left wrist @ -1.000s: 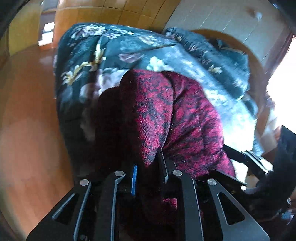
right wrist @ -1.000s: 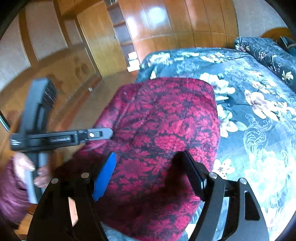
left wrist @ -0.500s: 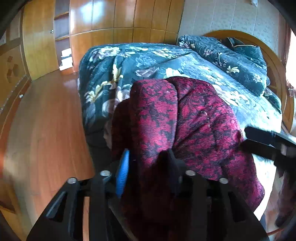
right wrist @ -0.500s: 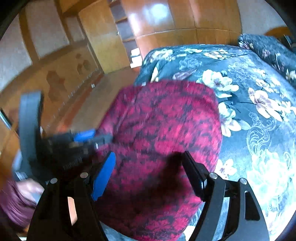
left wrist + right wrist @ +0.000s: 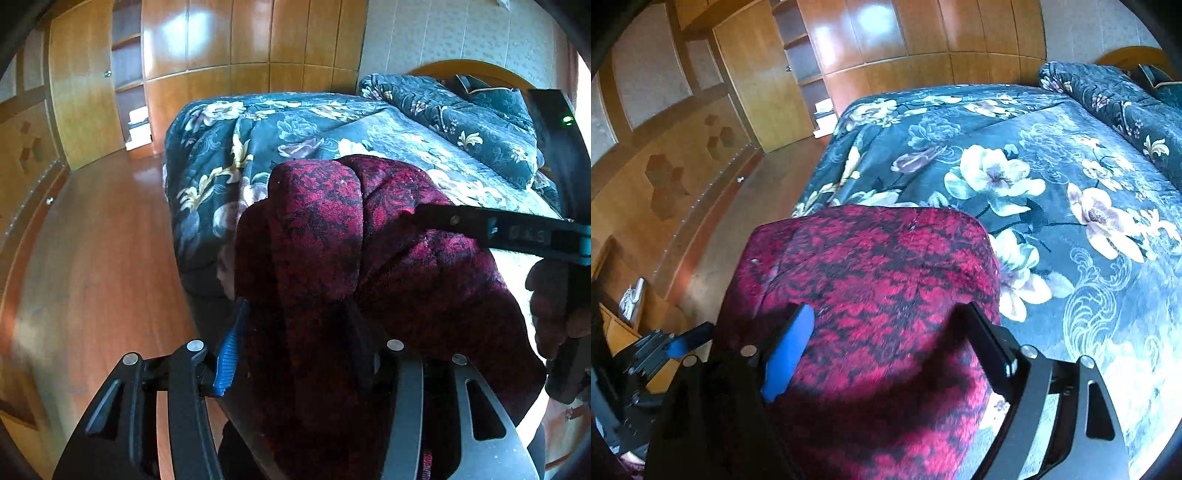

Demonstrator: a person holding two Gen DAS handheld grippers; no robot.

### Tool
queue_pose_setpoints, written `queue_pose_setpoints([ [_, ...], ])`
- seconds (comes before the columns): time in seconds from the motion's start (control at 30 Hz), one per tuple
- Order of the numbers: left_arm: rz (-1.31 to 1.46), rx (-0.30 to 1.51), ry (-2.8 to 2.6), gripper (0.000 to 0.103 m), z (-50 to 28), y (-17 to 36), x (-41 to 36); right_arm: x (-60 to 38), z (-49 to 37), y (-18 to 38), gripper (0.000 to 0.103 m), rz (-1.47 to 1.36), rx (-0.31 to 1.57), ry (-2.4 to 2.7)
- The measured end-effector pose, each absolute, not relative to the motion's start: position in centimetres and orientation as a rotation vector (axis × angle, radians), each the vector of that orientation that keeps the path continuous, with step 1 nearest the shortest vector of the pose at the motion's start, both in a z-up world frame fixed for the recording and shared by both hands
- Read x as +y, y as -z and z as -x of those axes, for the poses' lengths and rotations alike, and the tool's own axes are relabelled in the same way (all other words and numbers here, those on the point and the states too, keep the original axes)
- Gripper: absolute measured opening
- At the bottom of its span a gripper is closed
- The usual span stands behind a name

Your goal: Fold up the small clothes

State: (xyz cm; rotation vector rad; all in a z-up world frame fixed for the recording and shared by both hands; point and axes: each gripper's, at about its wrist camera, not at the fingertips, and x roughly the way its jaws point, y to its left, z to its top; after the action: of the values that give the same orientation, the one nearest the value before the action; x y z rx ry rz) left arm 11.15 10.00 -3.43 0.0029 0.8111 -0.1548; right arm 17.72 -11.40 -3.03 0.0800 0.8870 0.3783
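Note:
A red and black patterned garment (image 5: 369, 266) lies bunched at the near edge of the bed; it also fills the lower middle of the right wrist view (image 5: 879, 295). My left gripper (image 5: 295, 332) has its jaws apart with a thick fold of the garment between them. My right gripper (image 5: 882, 332) is open over the garment, its fingers wide on either side. The right gripper also shows from the side in the left wrist view (image 5: 517, 232), over the cloth's right part. The left gripper shows at the lower left of the right wrist view (image 5: 665, 347).
The bed has a dark floral cover (image 5: 1052, 177) and a pillow (image 5: 461, 122) by a wooden headboard. A wooden floor (image 5: 92, 258) lies left of the bed. Wooden wardrobes (image 5: 886, 48) line the far wall.
My left gripper has opened wider around the fold and pulled back, so the view shows more of the bed. The right gripper has moved lower over the garment.

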Motion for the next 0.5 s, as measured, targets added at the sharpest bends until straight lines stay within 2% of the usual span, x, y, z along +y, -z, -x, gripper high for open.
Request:
queue_pose_setpoints([
  [0.27, 0.032, 0.803, 0.154, 0.054, -11.2, 4.1, 10.3, -10.9, -18.1, 4.9, 0.089, -0.048, 0.907, -0.365],
  [0.47, 0.047, 0.801, 0.161, 0.055, -11.1, 4.3, 10.5, -12.3, -17.4, 3.9, 0.098, -0.09, 0.889, -0.394],
  [0.5, 0.052, 0.8, 0.159, 0.058, -11.1, 4.3, 10.6, -12.7, -17.3, 3.9, 0.1, -0.107, 0.893, -0.396],
])
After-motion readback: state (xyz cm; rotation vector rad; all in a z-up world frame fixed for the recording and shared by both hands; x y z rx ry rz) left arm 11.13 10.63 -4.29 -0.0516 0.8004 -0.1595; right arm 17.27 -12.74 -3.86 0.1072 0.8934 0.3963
